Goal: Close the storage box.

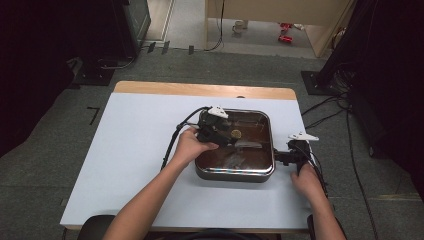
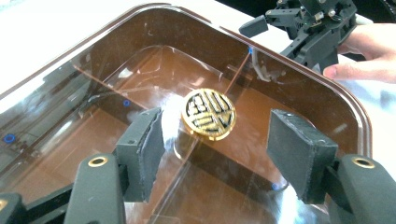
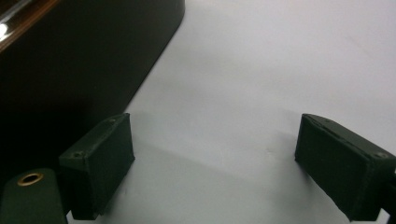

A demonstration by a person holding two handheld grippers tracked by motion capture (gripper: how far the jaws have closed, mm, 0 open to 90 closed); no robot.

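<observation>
Counter (image 1: 150, 150) with a pale top, wood edge at the far side; floor and dark stands beyond. Right of centre on it sits a square pan (image 1: 235, 173), dark-walled, covered by a brown-tinted glass lid (image 2: 116, 60) with a round gold knob (image 2: 208, 114) at its middle. Left tool (image 1: 216, 131) hangs over the lid, the person's left hand (image 1: 190, 146) behind it. In the left gripper view its jaws stand apart on either side of the knob, pads clear of it, nothing gripped: released. Right tool (image 1: 292, 152) rests at the pan's right wall, low on the counter, right hand (image 1: 306, 181) on the near side of it. In the right gripper view its jaws are wide apart over bare counter, the pan's dark wall just to one side, nothing between them: also released. Judgement: the step in hand is the lid. With the knob free and the lid seated flat on the rim, either the lid sits freshly placed or a grasp is about to be taken; which of the two cannot be told. If a lift is next, it calls for centring the pads on the knob, clenching squarely, then raising straight up, the right tool steadying the pan wall against sliding.
</observation>
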